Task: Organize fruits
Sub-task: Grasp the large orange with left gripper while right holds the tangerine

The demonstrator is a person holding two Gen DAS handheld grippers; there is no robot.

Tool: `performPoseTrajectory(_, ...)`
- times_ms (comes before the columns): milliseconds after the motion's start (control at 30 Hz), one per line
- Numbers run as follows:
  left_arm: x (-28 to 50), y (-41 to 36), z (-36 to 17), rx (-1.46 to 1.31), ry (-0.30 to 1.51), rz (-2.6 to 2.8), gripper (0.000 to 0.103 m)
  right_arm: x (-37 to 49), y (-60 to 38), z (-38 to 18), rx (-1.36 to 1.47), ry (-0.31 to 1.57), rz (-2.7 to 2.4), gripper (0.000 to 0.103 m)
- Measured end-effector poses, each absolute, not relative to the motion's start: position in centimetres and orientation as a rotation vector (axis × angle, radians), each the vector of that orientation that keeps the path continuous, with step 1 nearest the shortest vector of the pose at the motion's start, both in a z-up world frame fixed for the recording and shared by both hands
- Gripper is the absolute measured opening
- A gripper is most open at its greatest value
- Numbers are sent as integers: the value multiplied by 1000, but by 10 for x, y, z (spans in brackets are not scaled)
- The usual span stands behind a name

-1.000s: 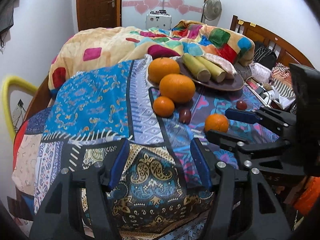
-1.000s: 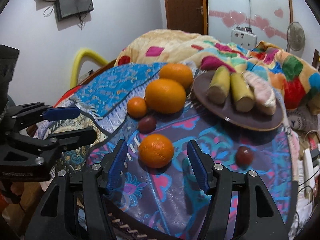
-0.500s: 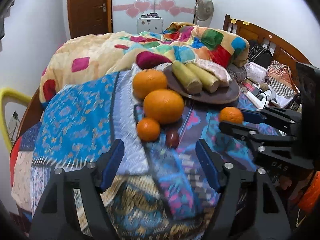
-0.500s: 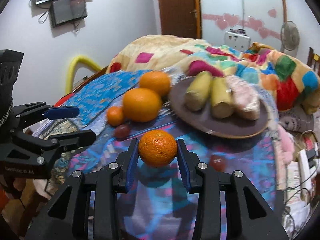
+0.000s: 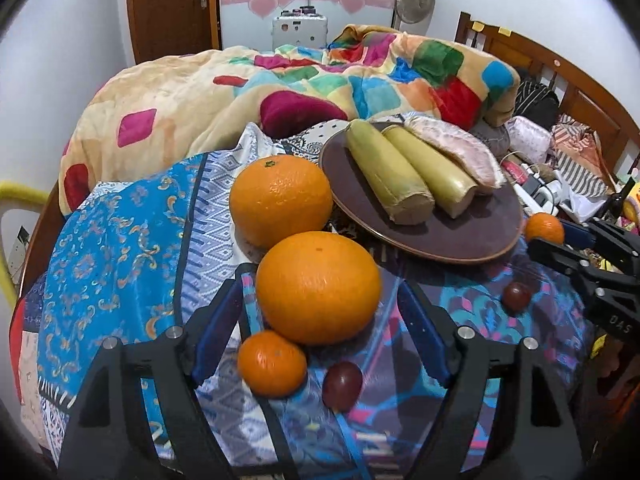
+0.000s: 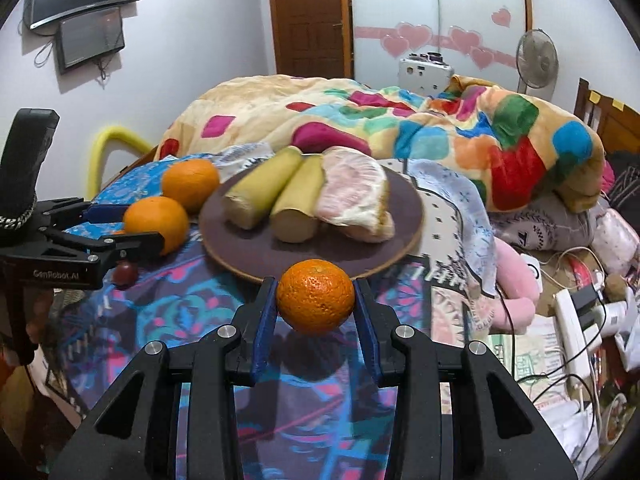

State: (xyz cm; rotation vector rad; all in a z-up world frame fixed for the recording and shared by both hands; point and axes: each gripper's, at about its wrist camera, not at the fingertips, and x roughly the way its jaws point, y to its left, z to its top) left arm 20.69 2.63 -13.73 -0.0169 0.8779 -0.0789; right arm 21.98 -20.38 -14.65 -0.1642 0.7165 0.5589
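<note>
The right gripper [image 6: 315, 308] jaws grip a small orange [image 6: 315, 295] just before the plate [image 6: 256, 256]. The left gripper [image 5: 316, 316] jaws gape around a large orange [image 5: 318, 287] on the bed.

I see a bedroom with plain white walls [image 6: 200, 60]. A dark brown wooden door [image 6: 310, 16] stands at the far wall, beside a frosted wardrobe panel with pink heart stickers [image 6: 440, 36]. A standing fan [image 6: 536, 58] sits at the panel's right. Two dark screens [image 6: 84, 12] hang high on the left wall. A bed fills most of my view, covered by a cream blanket with bright patches [image 5: 280, 92] and a blue patterned cloth [image 5: 112, 240]. A wooden headboard [image 5: 560, 76] curves along the bed's right edge.
</note>
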Motion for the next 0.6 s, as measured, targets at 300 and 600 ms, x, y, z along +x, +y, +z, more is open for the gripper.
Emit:
performPoseTrajectory(300, 216, 27, -147, -35, 904, -87, 64, 224, -209, -146, -150, 712, 568, 35)
performPoseTrajectory(600, 199, 14, -123, -34, 842, -125, 63, 227, -207, -137, -166, 687, 573, 35)
